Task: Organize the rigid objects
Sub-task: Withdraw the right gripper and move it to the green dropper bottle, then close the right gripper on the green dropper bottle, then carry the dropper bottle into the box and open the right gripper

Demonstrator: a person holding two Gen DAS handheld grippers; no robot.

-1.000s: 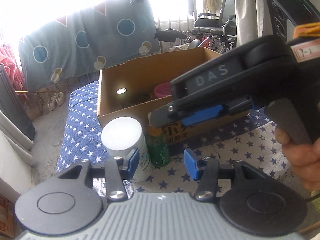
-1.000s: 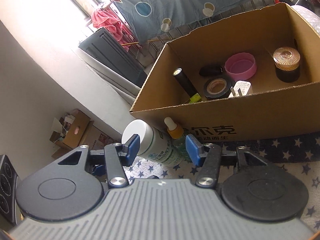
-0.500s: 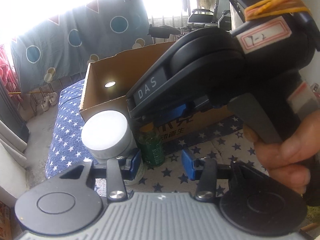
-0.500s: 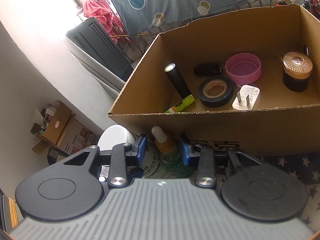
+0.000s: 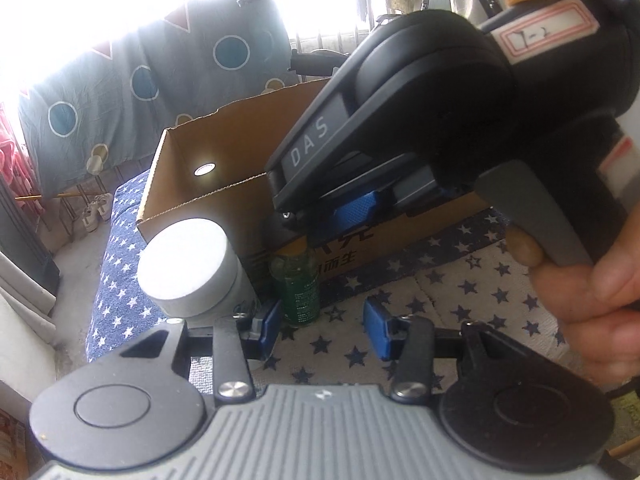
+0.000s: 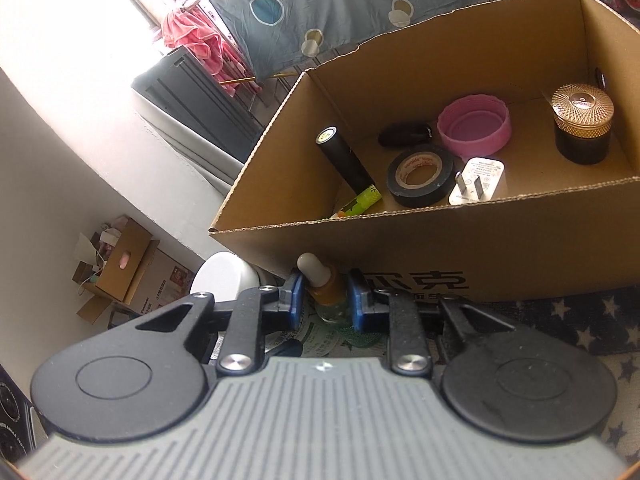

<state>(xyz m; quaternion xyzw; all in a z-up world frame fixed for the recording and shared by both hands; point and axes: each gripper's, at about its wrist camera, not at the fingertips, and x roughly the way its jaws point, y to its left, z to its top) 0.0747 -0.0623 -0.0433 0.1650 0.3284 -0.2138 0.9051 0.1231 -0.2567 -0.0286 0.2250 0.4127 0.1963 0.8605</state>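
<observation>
Right claw [image 6: 323, 300] is closing on the dropper bottle [image 6: 326, 284] between its pads, just before the box [image 6: 440, 248]; left claw [image 5: 320, 326] is idling half-open; next, lifting into box.

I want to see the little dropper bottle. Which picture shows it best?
The left wrist view shows the dropper bottle best: its whole green glass body stands on the star cloth, though the right gripper hides its top. The right wrist view shows only its white bulb and orange collar between the closing jaws.
</observation>
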